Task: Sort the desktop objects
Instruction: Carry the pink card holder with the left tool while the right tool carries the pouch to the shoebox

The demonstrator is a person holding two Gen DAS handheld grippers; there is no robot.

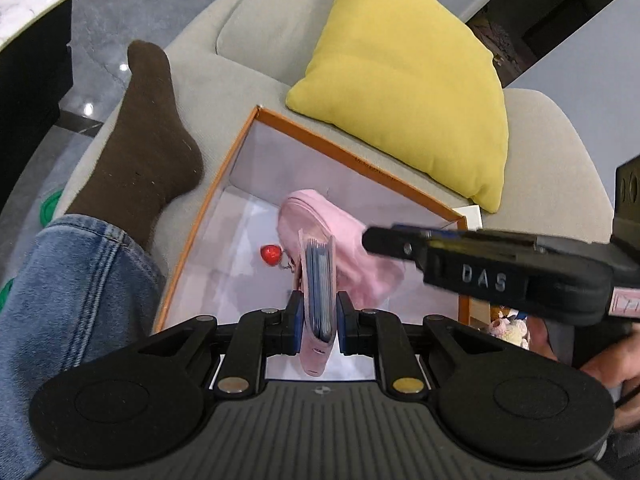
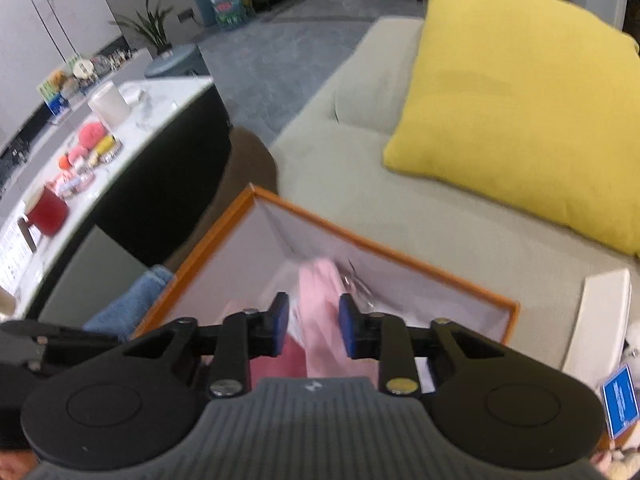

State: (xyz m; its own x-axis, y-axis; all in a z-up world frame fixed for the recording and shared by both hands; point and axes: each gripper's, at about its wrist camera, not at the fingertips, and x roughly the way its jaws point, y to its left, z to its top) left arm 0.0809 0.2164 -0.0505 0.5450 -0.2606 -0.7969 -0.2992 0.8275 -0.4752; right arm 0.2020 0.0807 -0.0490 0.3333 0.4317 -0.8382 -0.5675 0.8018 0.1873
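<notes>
I sit on a pale sofa (image 1: 240, 76) with my leg in jeans (image 1: 76, 280) and a brown sock (image 1: 148, 140) stretched along its left side, and a yellow cushion (image 1: 404, 80) leans against the backrest beyond the box. Off to the left in the right wrist view stands a desk (image 2: 160, 120) with a white top, carrying a red mug (image 2: 46, 214), a white roll (image 2: 108, 102) and small pink and yellow things too blurred to name. An open box (image 1: 244, 136) with orange edges and a white inside rests on the sofa seat just beside my leg. Inside it lies a pink pouch (image 1: 340, 240) against the far wall, with a small red charm (image 1: 270, 255) touching its near-left side on the box floor. My left hand-held gripper (image 1: 319, 320) is clamped on a pink card holder (image 1: 318, 308) filled with blue cards, held upright on edge over the near part of the box. My right hand-held gripper (image 2: 314, 324) hangs over the same box with its blue pads (image 2: 280, 320) apart, nothing gripped, pink cloth showing blurred between and below them; in the left wrist view it reaches in from the right above the pouch.
</notes>
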